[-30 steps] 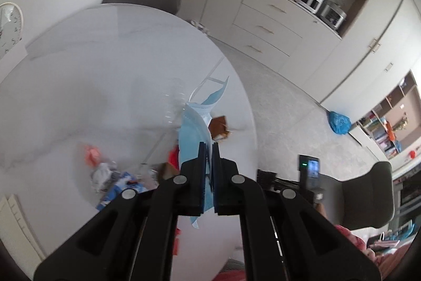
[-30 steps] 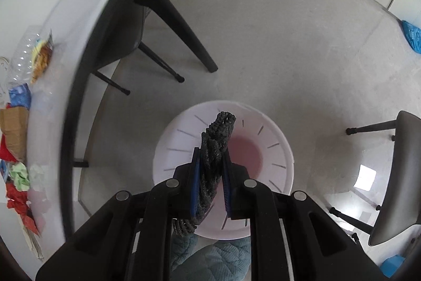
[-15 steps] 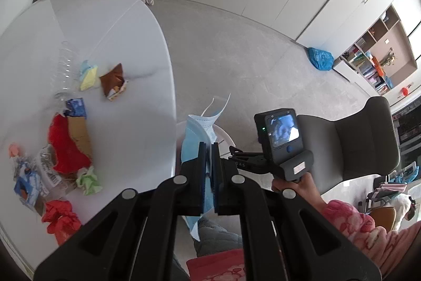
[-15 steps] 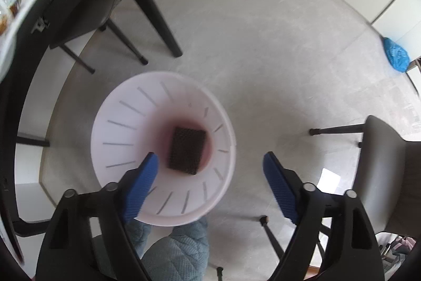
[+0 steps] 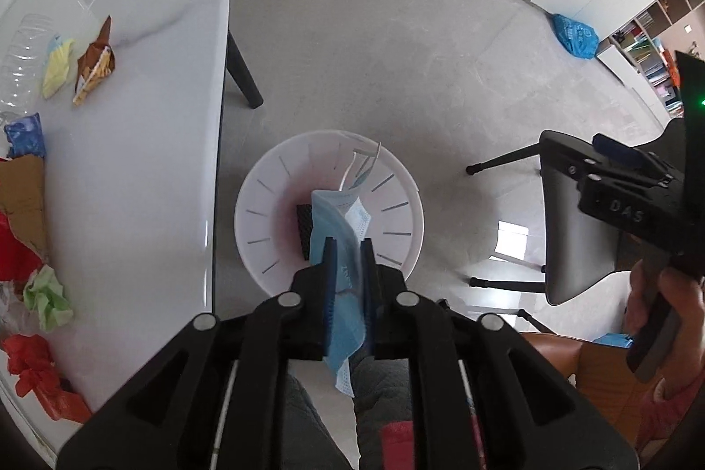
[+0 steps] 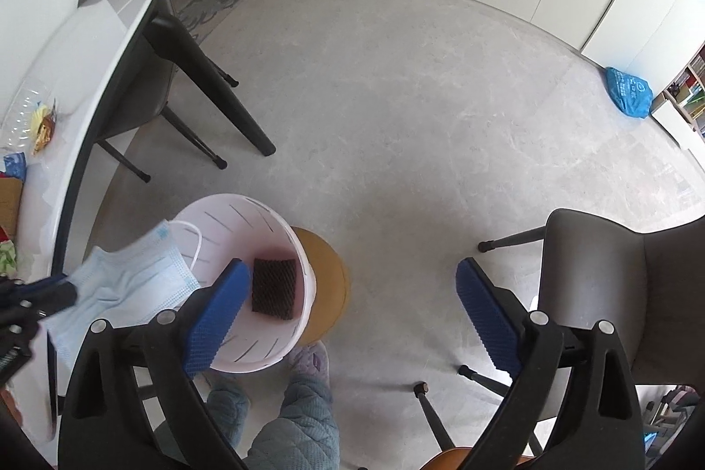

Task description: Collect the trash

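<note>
**Face mask held over the pink bin, dark pad already inside**

Going left to right, we start at the white worktop [image 5: 132, 144]. Along its left edge lie a clear plastic bottle [image 5: 20, 47], a yellow wrapper [image 5: 56, 67] and a brown snack wrapper [image 5: 94, 62] touching it, a blue packet [image 5: 25, 134], a piece of cardboard [image 5: 24, 201], a crumpled green paper [image 5: 47, 297] and, near the worktop's near corner, a red wrapper [image 5: 33, 368].

Just beside the worktop's right edge, on the floor [image 6: 418, 109], stands the pink bin [image 5: 269, 205], partly on a round brown stool top [image 6: 328, 280]. At its bottom lies one thing only, a dark waffled pad [image 6: 273, 287].

Our left hand-held gripper [image 5: 348, 249] hangs directly above the bin. Its jaws are opening, narrow yet, with the blue face mask [image 5: 339, 214] between them; the mask droops toward the bin, its white ear loop [image 5: 365, 161] over the far rim.

Further right, our right hand-held gripper [image 6: 348, 294] is spreading wide, nothing between its blue pads [image 6: 218, 309]. It points at the floor between the bin and a grey chair [image 6: 617, 285].
</note>
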Demonstrator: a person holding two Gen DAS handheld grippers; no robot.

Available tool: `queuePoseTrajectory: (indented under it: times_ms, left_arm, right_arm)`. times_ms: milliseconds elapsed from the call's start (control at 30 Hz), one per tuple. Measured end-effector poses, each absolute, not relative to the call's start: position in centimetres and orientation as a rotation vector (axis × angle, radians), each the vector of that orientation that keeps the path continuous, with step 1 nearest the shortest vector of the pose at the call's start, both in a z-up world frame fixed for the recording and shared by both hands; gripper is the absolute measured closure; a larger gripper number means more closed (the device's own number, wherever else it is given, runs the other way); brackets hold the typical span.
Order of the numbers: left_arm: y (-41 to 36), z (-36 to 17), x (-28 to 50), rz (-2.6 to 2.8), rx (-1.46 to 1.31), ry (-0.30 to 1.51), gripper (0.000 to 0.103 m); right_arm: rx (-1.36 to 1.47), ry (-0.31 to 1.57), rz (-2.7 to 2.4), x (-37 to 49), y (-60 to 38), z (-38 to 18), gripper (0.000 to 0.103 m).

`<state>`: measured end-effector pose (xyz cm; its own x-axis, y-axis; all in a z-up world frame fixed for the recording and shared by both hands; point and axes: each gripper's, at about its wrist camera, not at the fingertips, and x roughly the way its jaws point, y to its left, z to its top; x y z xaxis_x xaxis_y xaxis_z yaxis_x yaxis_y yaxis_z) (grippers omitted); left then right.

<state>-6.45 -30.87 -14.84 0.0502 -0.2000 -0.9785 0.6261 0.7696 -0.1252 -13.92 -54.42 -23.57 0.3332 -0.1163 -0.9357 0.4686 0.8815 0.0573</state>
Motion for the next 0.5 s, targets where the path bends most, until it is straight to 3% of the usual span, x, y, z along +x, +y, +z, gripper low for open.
queuePoseTrajectory:
  times_ms: [33,100,233,400,500]
  left_arm:
    - [-30.8,-14.8,-6.5,-0.642,0.381,1.385,0.057]
    - [-30.2,-14.8,-6.7,-0.625,0.379,1.354,0.046]
    - [-29.8,-14.8,-6.8,-0.643,0.362,1.35,0.038]
    - [-28.3,-13.3,-5.9,-0.643,0.316,1.306,0.019]
    - [-27.7,-12.4,-5.7,-0.634,0.296,1.299,0.017]
  right_arm:
    - [0.342,1.172,-0.387,-13.9,-54.3,-23.3,0.006]
    - [0.337,1.167,-0.37,-13.6,-54.2,-23.0,0.006]
    - [0.326,1.165,-0.339,-13.1,-53.3,-22.0,0.006]
    - [0.297,1.134,-0.292,-12.1,-51.7,-20.3,0.005]
    - [0.299,1.128,-0.264,-11.2,-50.9,-19.7,0.005]
